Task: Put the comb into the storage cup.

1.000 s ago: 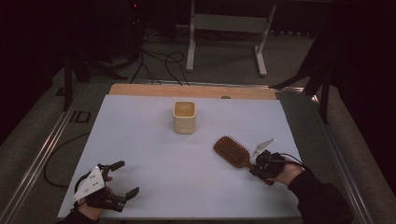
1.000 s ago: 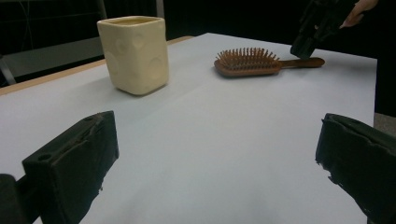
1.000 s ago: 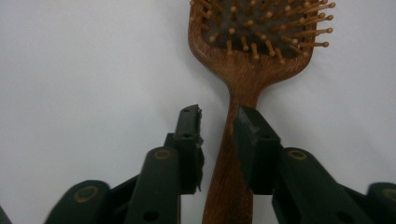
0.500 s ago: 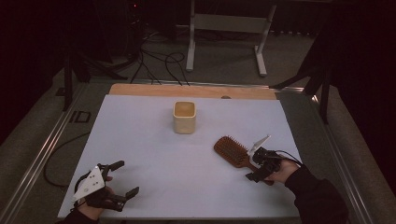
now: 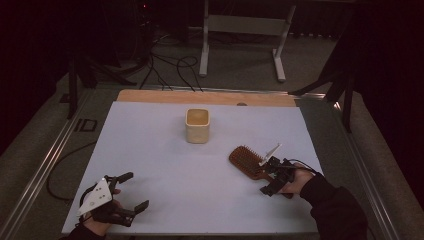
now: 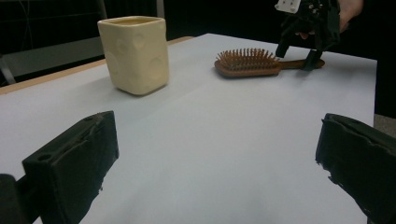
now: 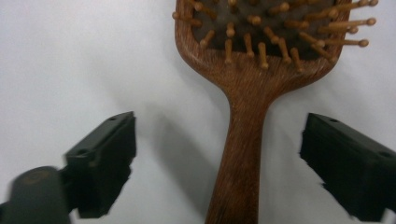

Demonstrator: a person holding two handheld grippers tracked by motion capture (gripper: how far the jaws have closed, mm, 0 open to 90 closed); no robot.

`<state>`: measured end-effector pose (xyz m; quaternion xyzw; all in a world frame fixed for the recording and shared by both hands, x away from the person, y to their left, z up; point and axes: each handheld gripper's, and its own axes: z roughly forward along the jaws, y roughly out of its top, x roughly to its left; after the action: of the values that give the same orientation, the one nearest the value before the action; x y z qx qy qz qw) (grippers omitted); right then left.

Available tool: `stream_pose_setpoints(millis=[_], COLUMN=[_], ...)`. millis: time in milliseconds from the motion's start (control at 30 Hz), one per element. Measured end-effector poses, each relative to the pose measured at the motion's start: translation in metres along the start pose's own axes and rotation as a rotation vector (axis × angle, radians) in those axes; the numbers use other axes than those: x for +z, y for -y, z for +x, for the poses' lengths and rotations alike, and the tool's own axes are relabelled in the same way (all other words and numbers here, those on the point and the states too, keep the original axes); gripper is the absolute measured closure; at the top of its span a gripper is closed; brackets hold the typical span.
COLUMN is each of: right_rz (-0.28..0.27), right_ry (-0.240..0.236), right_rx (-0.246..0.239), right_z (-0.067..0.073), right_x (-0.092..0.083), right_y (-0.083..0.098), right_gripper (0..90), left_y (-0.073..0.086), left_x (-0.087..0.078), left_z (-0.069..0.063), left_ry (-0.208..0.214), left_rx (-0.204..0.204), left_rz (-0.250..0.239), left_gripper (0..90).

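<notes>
A brown wooden hairbrush (image 5: 246,160) lies bristles up on the white table cover (image 5: 165,165), right of centre. Its handle (image 7: 240,154) runs between the jaws of my right gripper (image 5: 272,181), which is open and straddles it without touching. In the left gripper view the hairbrush (image 6: 247,63) and the right gripper (image 6: 306,32) sit far off. A cream square cup (image 5: 197,125) stands upright near the middle back; the left gripper view has that cup (image 6: 135,53) ahead. My left gripper (image 5: 131,192) rests open at the near left corner with nothing between its jaws.
A bare wooden strip (image 5: 150,96) runs along the table's far edge. Metal rails (image 5: 45,165) flank both sides. Cables (image 5: 170,65) and a stand's legs (image 5: 205,45) lie on the floor beyond.
My right gripper has slid toward the near edge along the brush handle and now straddles it. The left gripper has stayed put.
</notes>
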<state>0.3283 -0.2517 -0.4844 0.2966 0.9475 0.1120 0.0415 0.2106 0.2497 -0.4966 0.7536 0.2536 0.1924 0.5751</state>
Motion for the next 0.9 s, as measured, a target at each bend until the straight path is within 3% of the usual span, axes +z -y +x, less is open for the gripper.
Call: stream_pose_setpoints(millis=[100,200,267,467,767,800,900], right_rz=[0.011,0.02,0.029,0.042,0.065,0.073,0.081], right_ry=[0.007,0.023,0.035,0.057,0.074,0.073,0.073], right_rx=[-0.006,-0.004,0.013,0.032,0.037,0.055,0.04], right_z=[-0.002,-0.004,-0.004,-0.008,-0.007,-0.005,-0.006], right_x=[0.001,0.001,0.002,0.001,0.004,0.004,0.005], right_y=[-0.002,-0.005,-0.006,-0.007,-0.011,-0.012,-0.013], right_gripper=[19.9,31.4,40.2,54.3,65.1,65.8,67.5], left_y=[0.0,0.0,0.0,0.0,0.0,0.0,0.0], left_x=[0.0,0.0,0.0,0.0,0.0,0.0,0.0], left_z=[0.0,0.0,0.0,0.0,0.0,0.0,0.0], left_ry=[0.001,0.001,0.0,0.001,0.002,0.002,0.002], left_rx=[0.001,0.0,0.0,-0.001,-0.002,-0.002,-0.001], left_rz=[0.001,0.0,-0.001,0.0,-0.001,-0.001,-0.001], left_gripper=[0.0,0.0,0.0,0.1,0.0,0.0,0.0])
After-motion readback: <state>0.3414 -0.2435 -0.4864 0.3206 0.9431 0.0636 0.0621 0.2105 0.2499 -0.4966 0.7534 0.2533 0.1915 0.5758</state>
